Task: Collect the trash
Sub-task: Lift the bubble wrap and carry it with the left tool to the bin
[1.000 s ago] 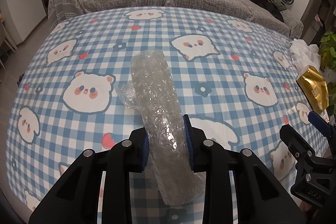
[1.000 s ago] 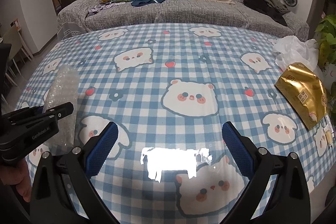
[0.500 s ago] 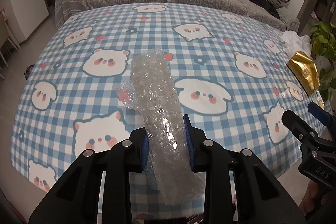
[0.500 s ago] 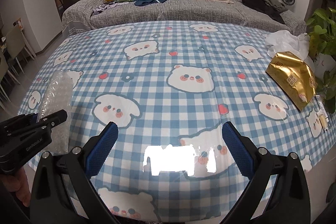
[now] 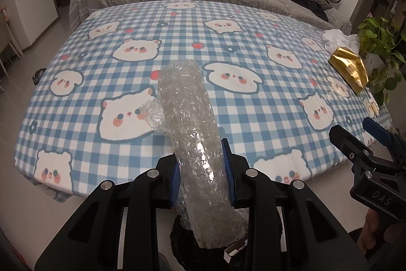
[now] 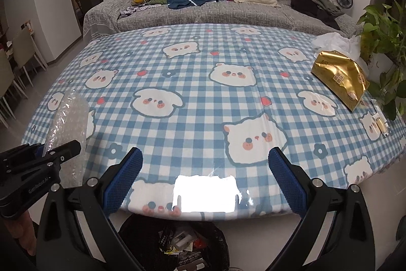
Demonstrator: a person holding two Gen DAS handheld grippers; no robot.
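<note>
Clamping a roll of bubble wrap (image 5: 192, 144) between the blue pads of my left gripper (image 5: 201, 179), I have it pinched around its lower third, with the long end jutting up through the centre of the left wrist view, over the checked tablecloth (image 5: 253, 118). In the right wrist view the same roll shows at the lower left of the frame, and below it, at the bottom centre, sits the black bin (image 6: 175, 243) with wrappers already inside. My right gripper (image 6: 203, 179) stands wide apart with nothing between its pads. I judge the roll very light and springy: it squashes under the pads and its film is slick, so a hold near the middle should keep it from levering about, and a hard squeeze would only pop bubbles. A loose flap hangs off its left side and could snag on the bin's rim. More trash waits at the right of both views: a gold foil bag (image 6: 340, 79), crumpled white paper (image 6: 335, 41) behind it, and small sachets (image 6: 380, 121) near the table's edge. All look light and crinkly.
</note>
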